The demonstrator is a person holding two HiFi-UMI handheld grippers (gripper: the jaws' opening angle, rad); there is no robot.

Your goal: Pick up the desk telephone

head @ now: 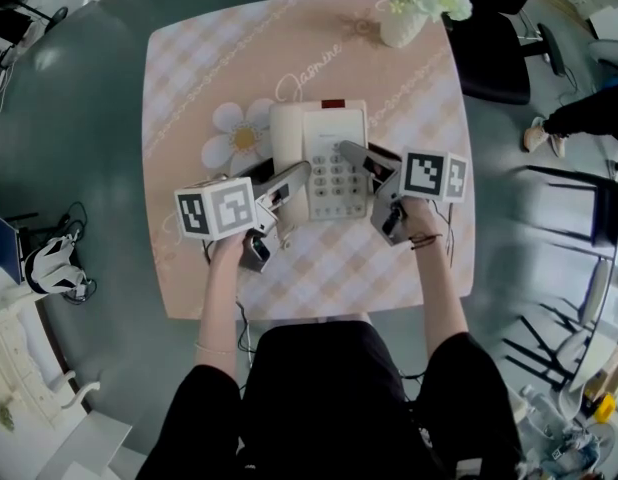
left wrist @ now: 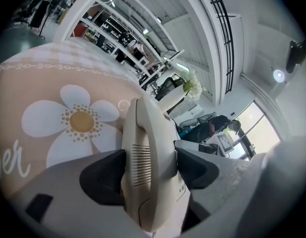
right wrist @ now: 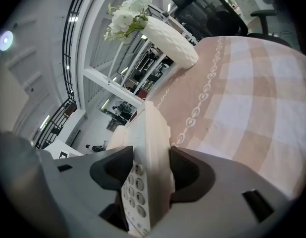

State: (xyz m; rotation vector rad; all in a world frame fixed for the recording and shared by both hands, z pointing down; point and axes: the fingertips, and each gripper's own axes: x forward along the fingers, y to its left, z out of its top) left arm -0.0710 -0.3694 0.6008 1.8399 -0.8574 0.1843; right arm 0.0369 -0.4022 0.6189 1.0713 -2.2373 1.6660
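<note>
Cream plastic desk telephone [head: 334, 128] sits mid pink checked tablecloth [head: 189, 78], your left gripper [head: 294, 181] clamped on its handset side at 8 o'clock, right gripper [head: 361, 156] pinching the keypad edge at 4 o'clock. Lift unevenly and the loose handset [head: 287, 140] may slide off.

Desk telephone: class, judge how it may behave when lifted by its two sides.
Probably rigid: the desk telephone shows a hard moulded shell. Its handset seems only to rest on top, so tilting could tip it off. The smooth plastic sides may slip under a pinch.
</note>
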